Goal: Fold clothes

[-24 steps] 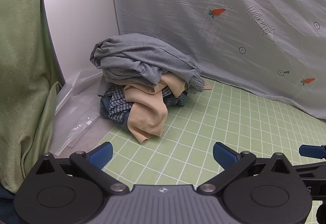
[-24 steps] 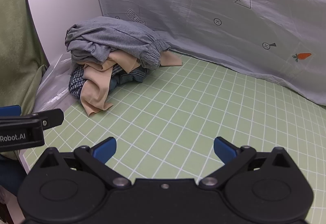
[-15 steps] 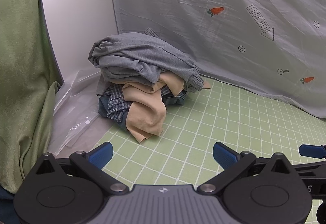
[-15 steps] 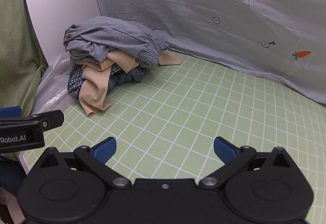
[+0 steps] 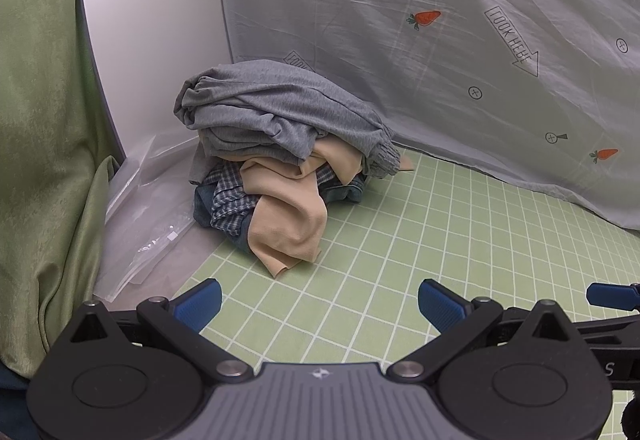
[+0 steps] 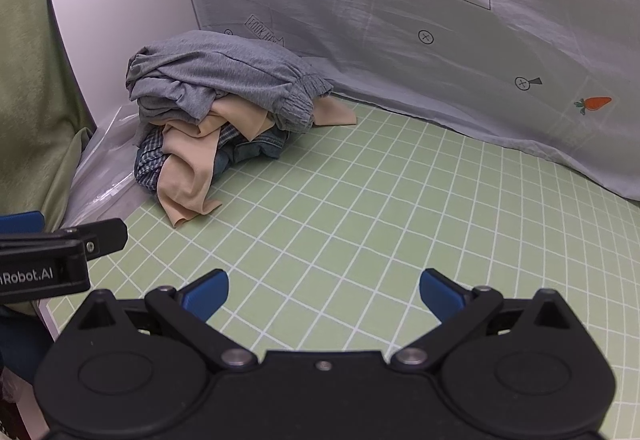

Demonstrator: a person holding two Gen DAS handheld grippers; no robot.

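A pile of crumpled clothes sits at the far left corner of the green grid mat (image 5: 420,240). On top lies a grey garment (image 5: 276,111), also in the right wrist view (image 6: 216,79). Under it are a beige garment (image 5: 292,220), a checked shirt (image 5: 228,199) and blue denim (image 5: 344,193). My left gripper (image 5: 320,304) is open and empty, low over the mat, short of the pile. My right gripper (image 6: 324,296) is open and empty, further right over the bare mat (image 6: 380,199).
A grey sheet with carrot prints (image 5: 440,39) hangs along the back. A white panel (image 5: 148,19) stands at the left, with a clear plastic bag (image 5: 148,232) at its foot. A green curtain (image 5: 36,119) hangs at far left.
Both grippers have drifted slightly, so the pile has shifted a little to the left and up in each view. The jaws stay open. The clothes have not moved.
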